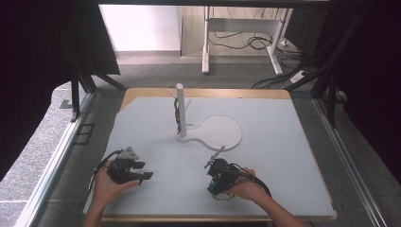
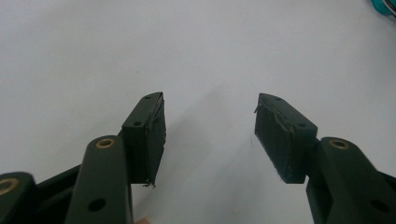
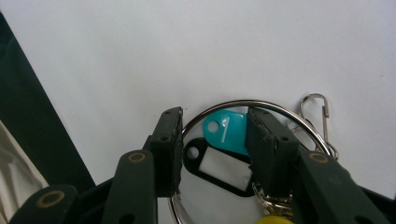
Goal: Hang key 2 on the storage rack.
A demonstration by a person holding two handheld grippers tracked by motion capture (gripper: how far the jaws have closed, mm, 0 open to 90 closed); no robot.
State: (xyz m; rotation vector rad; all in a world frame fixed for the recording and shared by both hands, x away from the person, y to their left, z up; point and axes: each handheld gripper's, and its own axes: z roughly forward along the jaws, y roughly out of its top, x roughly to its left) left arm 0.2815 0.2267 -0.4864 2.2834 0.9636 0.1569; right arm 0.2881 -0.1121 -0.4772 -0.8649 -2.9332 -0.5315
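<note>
A large metal key ring (image 3: 219, 105) lies on the white table near its front edge. It carries a teal tag (image 3: 229, 133), a black tag with a white label (image 3: 219, 168) and a yellow tag (image 3: 275, 219). A small silver snap clip (image 3: 322, 112) lies beside the ring. My right gripper (image 3: 215, 122) is open just above it, one jaw on each side of the teal and black tags. In the high view the right gripper (image 1: 218, 187) points back toward the person. My left gripper (image 2: 210, 135) is open over bare table, at the front left (image 1: 142, 171).
A white stand (image 1: 181, 111) with an upright post, short pegs and a round base plate (image 1: 220, 132) sits mid-table; a dark item (image 1: 177, 118) hangs on the post. The table's front edge (image 3: 42, 121) runs close by the right gripper. Black frame posts flank the table.
</note>
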